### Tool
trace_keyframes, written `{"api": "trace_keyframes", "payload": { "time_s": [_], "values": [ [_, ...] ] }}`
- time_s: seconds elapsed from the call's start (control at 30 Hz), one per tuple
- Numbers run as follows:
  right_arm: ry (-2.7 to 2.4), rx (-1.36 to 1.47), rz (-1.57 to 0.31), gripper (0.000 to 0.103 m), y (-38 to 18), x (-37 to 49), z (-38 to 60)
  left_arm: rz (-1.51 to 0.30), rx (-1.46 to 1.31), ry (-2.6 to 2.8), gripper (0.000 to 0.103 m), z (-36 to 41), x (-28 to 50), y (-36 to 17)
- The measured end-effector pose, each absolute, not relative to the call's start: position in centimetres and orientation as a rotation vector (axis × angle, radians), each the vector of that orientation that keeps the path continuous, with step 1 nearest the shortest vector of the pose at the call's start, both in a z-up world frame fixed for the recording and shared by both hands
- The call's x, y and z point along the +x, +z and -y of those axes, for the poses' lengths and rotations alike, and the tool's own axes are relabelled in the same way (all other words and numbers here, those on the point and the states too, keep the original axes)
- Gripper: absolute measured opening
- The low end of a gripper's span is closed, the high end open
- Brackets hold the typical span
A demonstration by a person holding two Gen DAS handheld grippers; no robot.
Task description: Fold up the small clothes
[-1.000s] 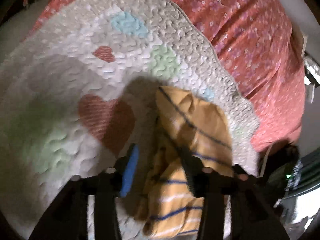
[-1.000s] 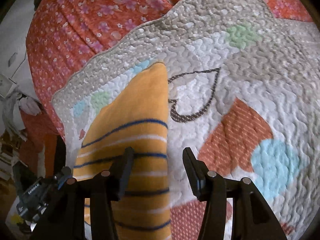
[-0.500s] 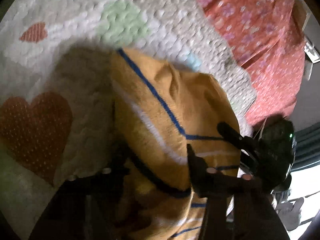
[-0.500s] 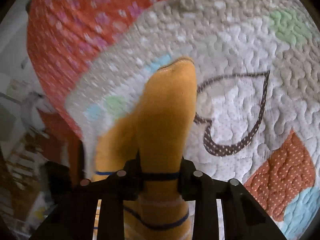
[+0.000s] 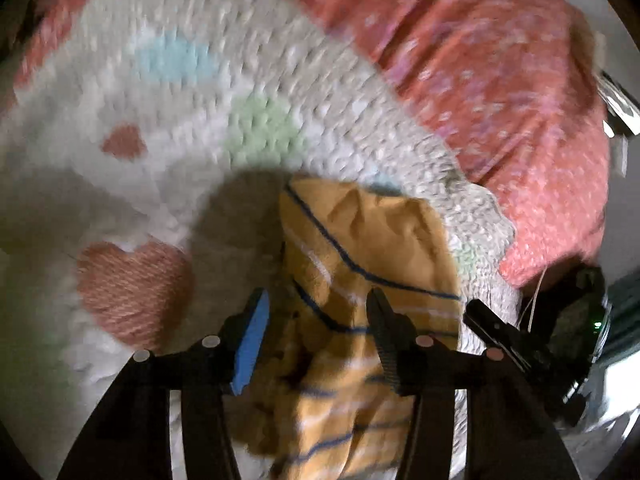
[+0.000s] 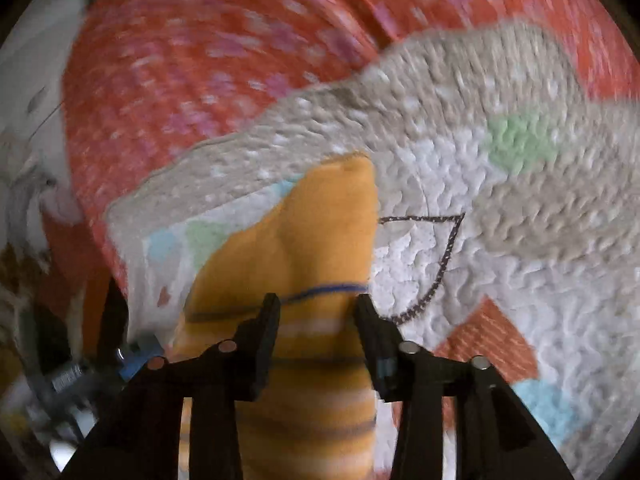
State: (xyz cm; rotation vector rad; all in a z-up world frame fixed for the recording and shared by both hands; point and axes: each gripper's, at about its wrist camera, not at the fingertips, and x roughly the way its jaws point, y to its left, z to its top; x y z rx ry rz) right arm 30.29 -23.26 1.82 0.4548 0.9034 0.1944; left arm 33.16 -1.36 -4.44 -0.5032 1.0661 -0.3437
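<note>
An orange garment with blue and white stripes (image 5: 372, 264) lies crumpled on a quilted mat with hearts (image 5: 168, 168). My left gripper (image 5: 316, 312) is open just above it, blue-padded finger on the left, the fabric showing between the fingers. In the right wrist view the same garment (image 6: 312, 232) lies folded over, narrow, on the mat (image 6: 500, 208). My right gripper (image 6: 316, 312) is open with the garment between its fingers, not pinched. The other gripper (image 5: 520, 348) shows at the right of the left wrist view. Both views are motion-blurred.
A red floral bedspread (image 6: 208, 60) lies under and beyond the mat, also in the left wrist view (image 5: 500, 60). The mat's scalloped edge (image 6: 248, 136) runs close behind the garment. Room clutter and floor lie past the bed's edge (image 6: 36, 200).
Both grippers were shut on the orange garment and lifting it half a second ago. Now both have opened and pulled back, and the garment lies on the mat.
</note>
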Motion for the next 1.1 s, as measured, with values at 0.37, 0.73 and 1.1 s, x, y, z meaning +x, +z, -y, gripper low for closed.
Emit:
{"api": "trace_keyframes", "payload": {
  "time_s": [0.37, 0.73, 1.1],
  "values": [
    [0.261, 0.422, -1.073, 0.016, -2.6, 24.1, 19.4, -1.319, -0.371, -0.272, 0.052, 2.3, 31.6, -10.5],
    [0.254, 0.44, -1.06, 0.014, -3.7, 20.5, 20.3, -1.255, -0.121, -0.187, 0.054, 1.9, 28.4, -9.3],
    [0.256, 0.411, -1.048, 0.015, -3.4, 20.1, 20.2, -1.253, -0.434, -0.43, 0.054, -1.2, 26.5, -8.6]
  ]
}}
